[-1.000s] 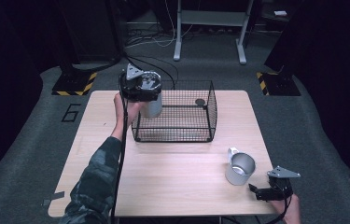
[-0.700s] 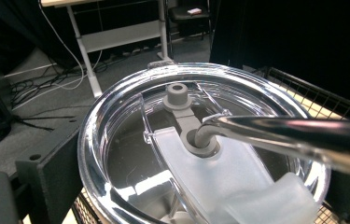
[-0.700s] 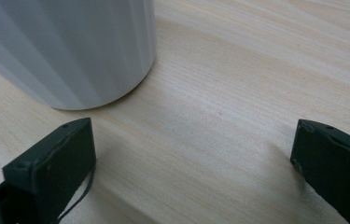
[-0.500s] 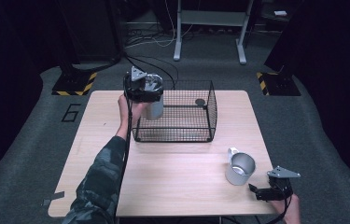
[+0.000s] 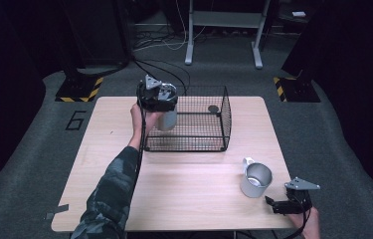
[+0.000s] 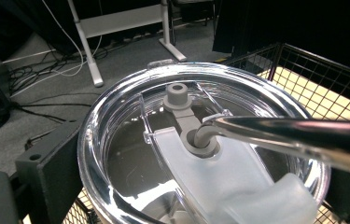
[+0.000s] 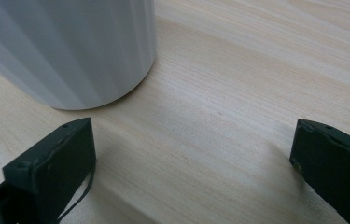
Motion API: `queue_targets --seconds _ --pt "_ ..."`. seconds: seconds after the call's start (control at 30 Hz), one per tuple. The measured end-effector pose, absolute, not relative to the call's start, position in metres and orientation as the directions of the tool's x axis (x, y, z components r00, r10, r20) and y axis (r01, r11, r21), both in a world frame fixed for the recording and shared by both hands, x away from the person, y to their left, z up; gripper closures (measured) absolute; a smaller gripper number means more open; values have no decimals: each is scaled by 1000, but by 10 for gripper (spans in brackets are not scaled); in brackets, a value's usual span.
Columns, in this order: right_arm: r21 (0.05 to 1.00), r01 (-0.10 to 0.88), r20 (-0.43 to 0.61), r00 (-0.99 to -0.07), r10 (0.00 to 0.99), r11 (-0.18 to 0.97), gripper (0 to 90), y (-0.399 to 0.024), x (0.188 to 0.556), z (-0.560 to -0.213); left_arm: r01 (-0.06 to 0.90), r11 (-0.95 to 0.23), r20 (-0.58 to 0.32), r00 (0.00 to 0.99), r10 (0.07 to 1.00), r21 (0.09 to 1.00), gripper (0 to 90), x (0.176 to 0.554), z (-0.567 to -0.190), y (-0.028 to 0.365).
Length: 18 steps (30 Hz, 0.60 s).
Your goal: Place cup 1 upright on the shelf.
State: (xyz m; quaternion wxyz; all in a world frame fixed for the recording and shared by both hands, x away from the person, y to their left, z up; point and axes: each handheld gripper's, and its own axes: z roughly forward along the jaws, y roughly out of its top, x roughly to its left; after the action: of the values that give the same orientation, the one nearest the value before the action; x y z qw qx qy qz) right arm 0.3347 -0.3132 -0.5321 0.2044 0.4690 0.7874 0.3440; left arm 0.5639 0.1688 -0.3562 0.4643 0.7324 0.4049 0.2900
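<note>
While the floor marking "6" (image 5: 76,119) is the only readable writing, the left gripper (image 5: 157,97) is raised at the wire basket's (image 5: 222,119) left wall, jaws clamped on a steel tumbler (image 5: 167,120) with clear lid (image 6: 116,121) and straw (image 6: 294,135). Right gripper (image 5: 289,203) rests on the table (image 5: 189,199), jaws apart, just beside the metal mug (image 5: 255,179).

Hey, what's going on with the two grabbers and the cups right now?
Left gripper holds lidded tumbler at wire basket edge. Right gripper open, resting beside metal mug. Nothing blocking.
</note>
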Motion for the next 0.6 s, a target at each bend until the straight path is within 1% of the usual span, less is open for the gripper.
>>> queue_targets --seconds 0.6 --pt "734 598 1 -476 879 323 0 -313 335 -532 362 -259 51 495 868 895 41 574 -380 160"
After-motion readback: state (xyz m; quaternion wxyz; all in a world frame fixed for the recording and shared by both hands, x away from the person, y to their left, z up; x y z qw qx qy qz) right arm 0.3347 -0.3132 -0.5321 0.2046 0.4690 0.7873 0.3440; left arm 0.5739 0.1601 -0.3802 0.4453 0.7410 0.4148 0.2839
